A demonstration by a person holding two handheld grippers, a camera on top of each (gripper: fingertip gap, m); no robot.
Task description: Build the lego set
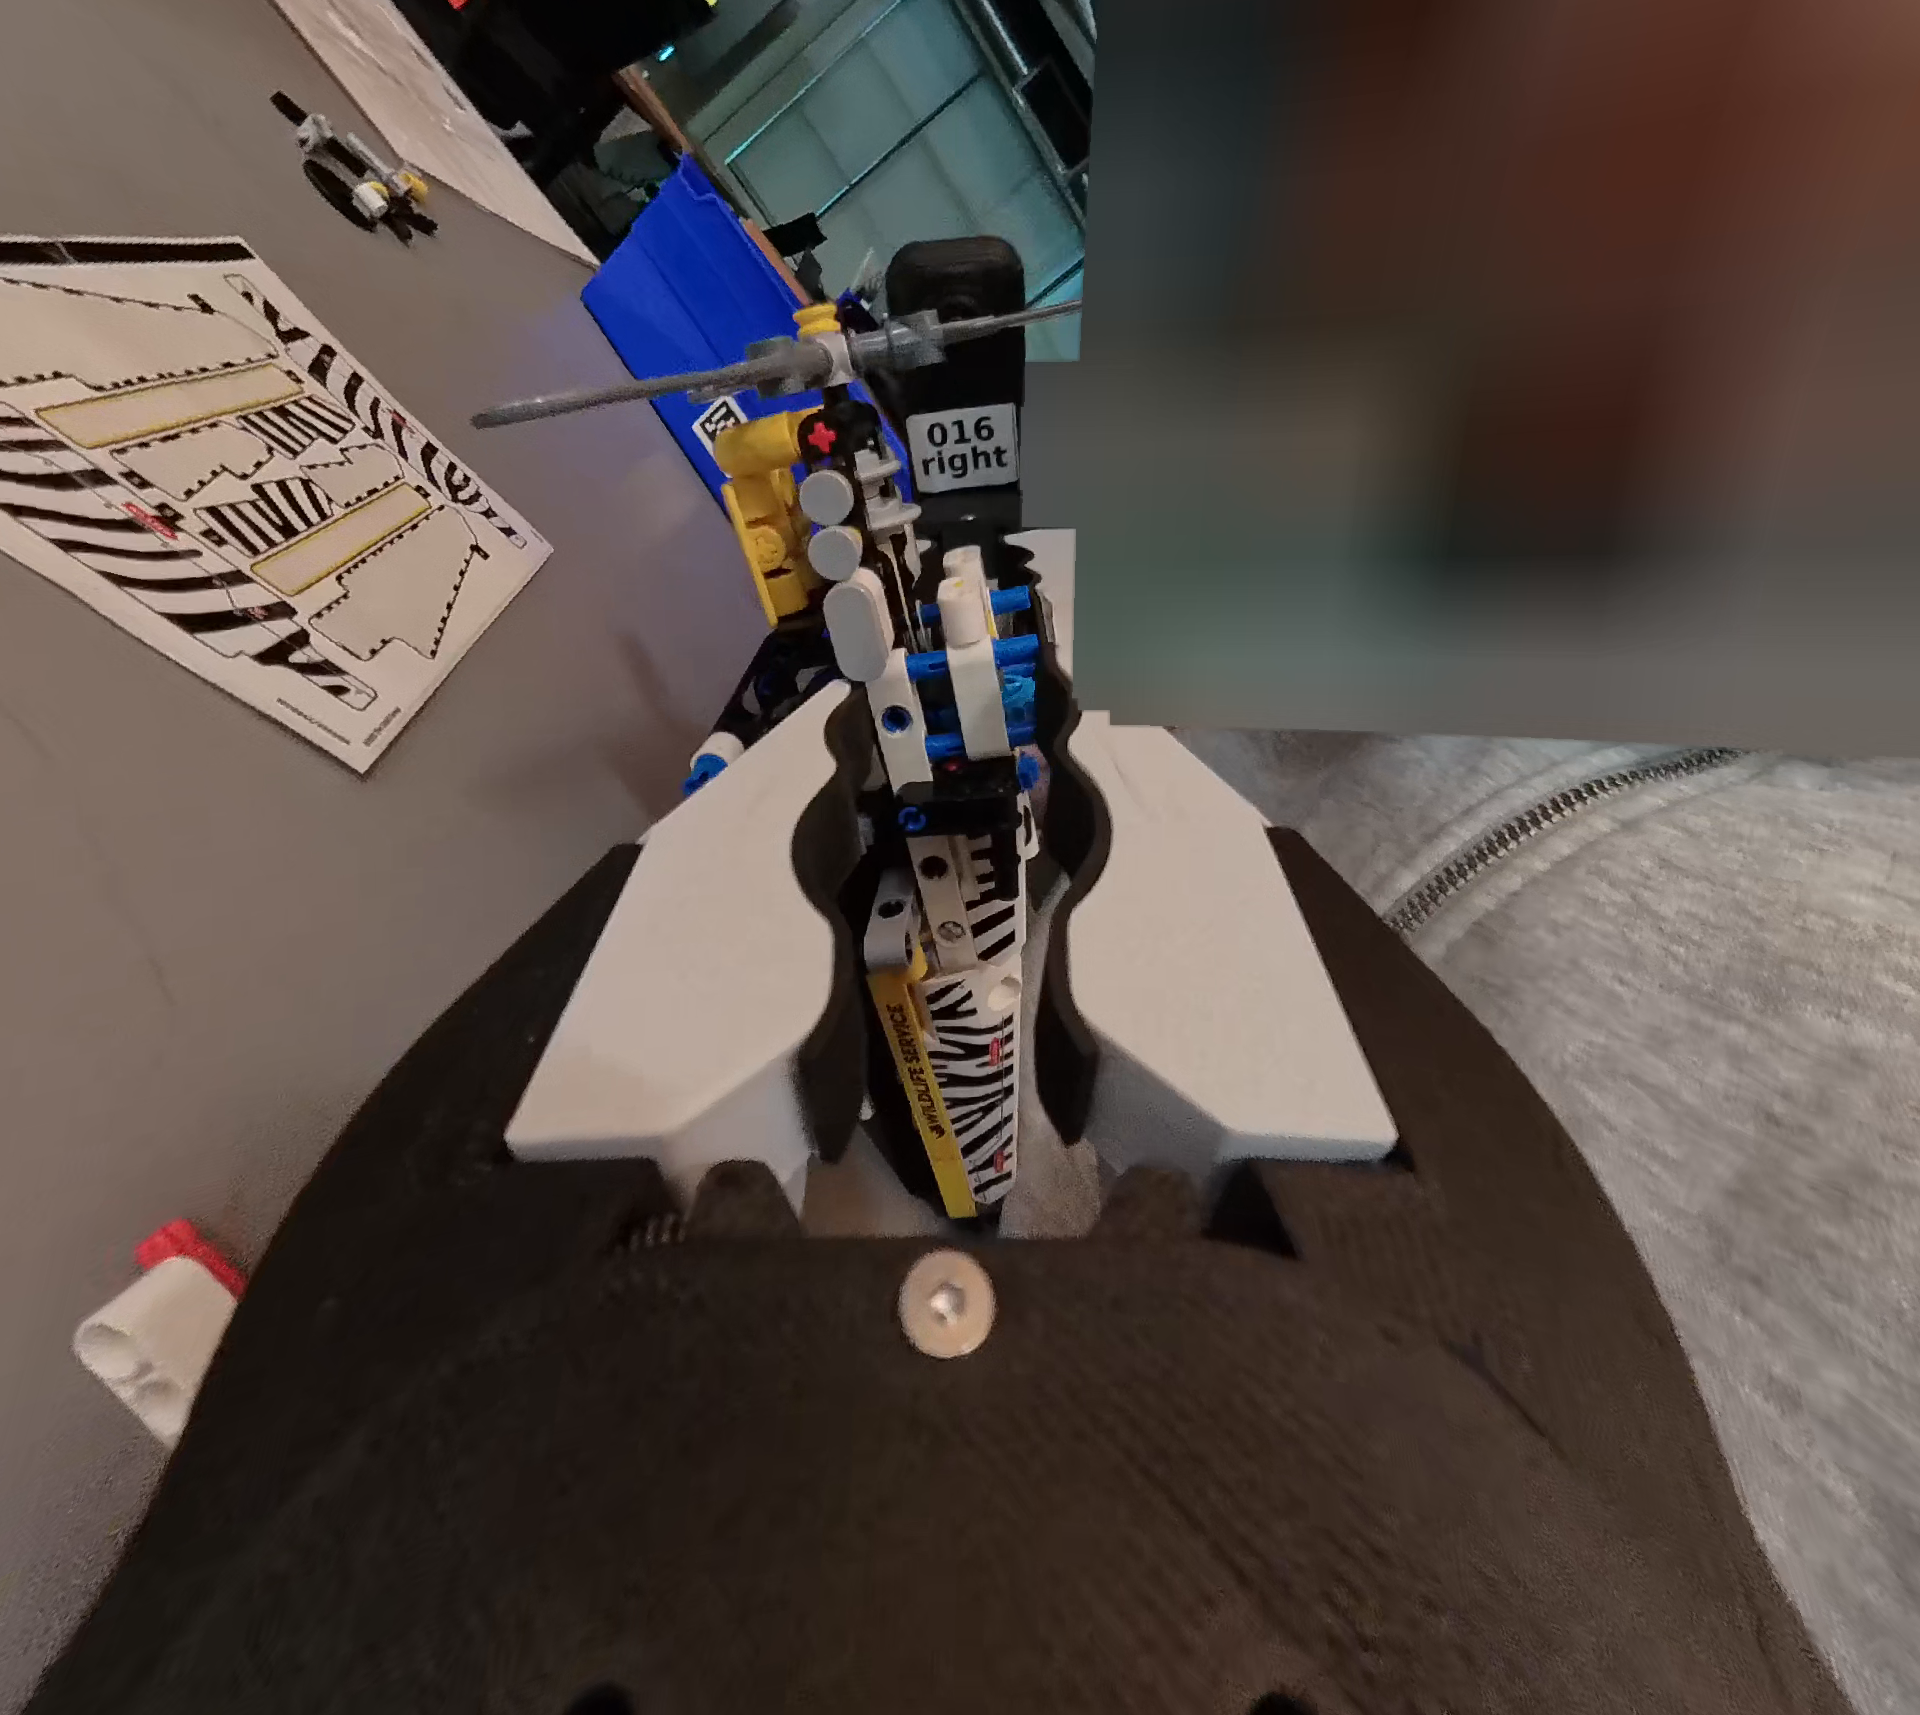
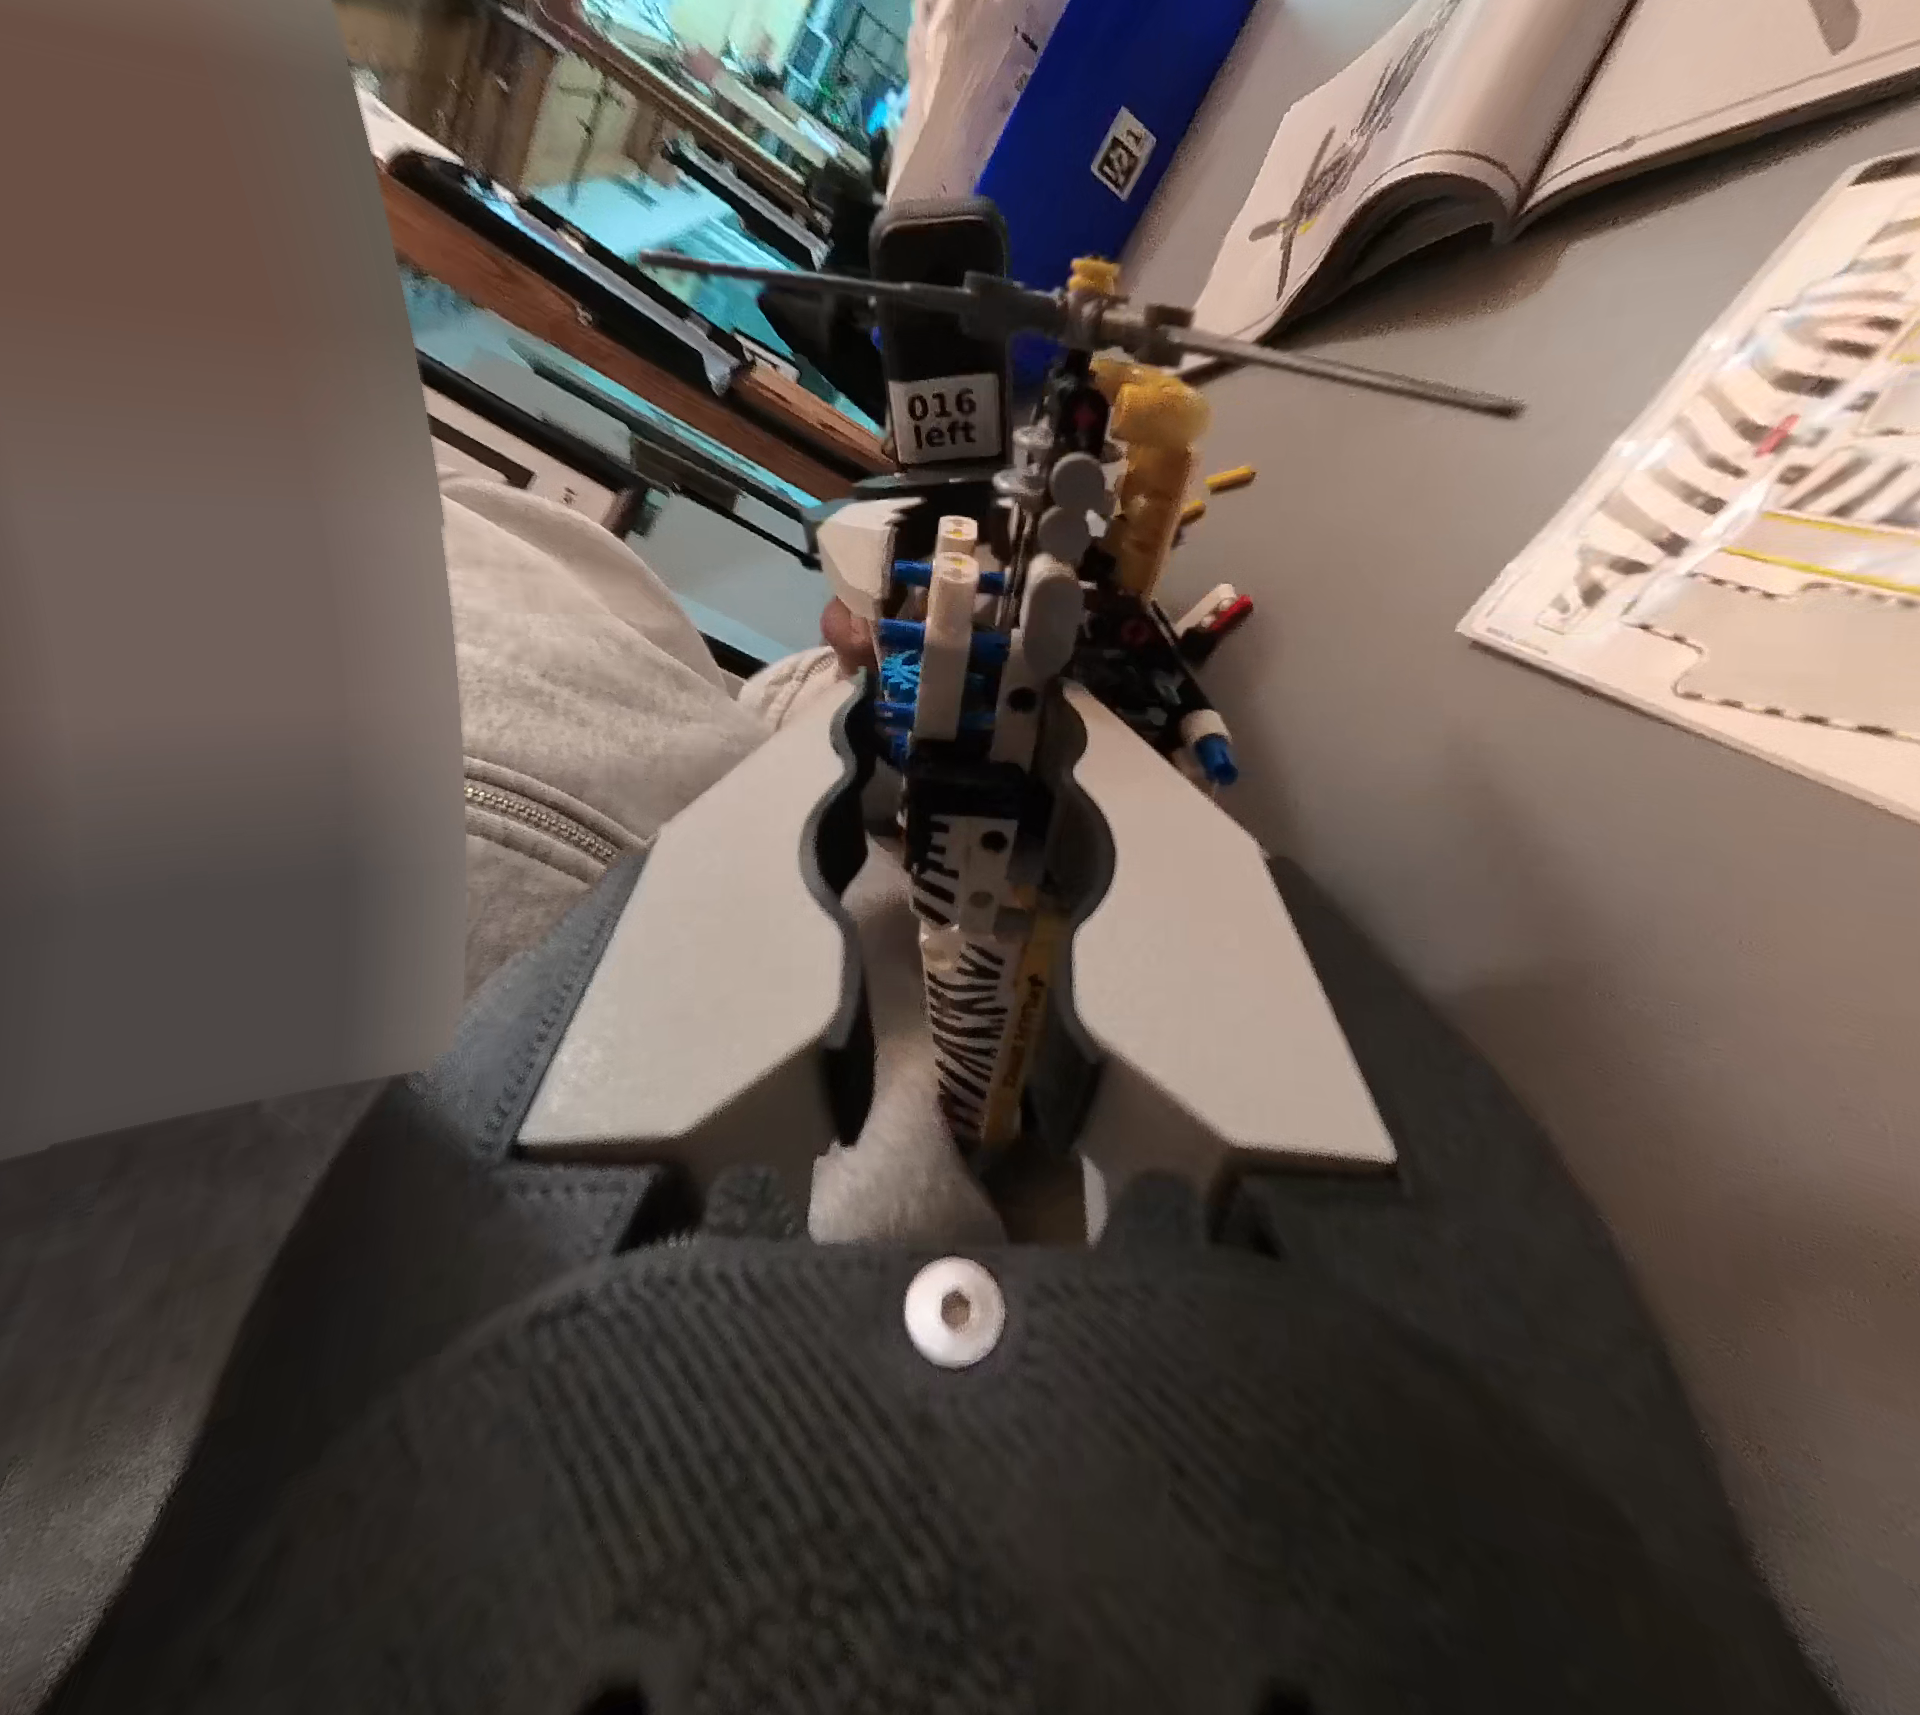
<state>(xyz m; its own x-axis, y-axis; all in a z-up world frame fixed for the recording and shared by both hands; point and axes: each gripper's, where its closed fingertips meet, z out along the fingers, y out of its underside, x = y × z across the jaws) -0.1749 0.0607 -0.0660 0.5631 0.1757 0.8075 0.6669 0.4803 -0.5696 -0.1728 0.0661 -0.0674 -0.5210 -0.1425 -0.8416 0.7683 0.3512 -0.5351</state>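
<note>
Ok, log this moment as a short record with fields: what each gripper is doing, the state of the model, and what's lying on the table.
left gripper: shut on the lego helicopter, facing the other gripper
right gripper: shut on the same model, from the opposite end
model state: zebra-striped body, yellow parts, blue pins, grey rotor fitted, held off the table
table: grey
sticker sheet: flat, several stickers already gone
instruction booklet: lying open
blue bin: at the table's far edge
loose parts: small sub-assembly, white and red piece

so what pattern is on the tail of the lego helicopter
Black-and-white zebra stripes with a yellow strip along one edge, on the lego helicopter; clearest in the left wrist view.
</note>
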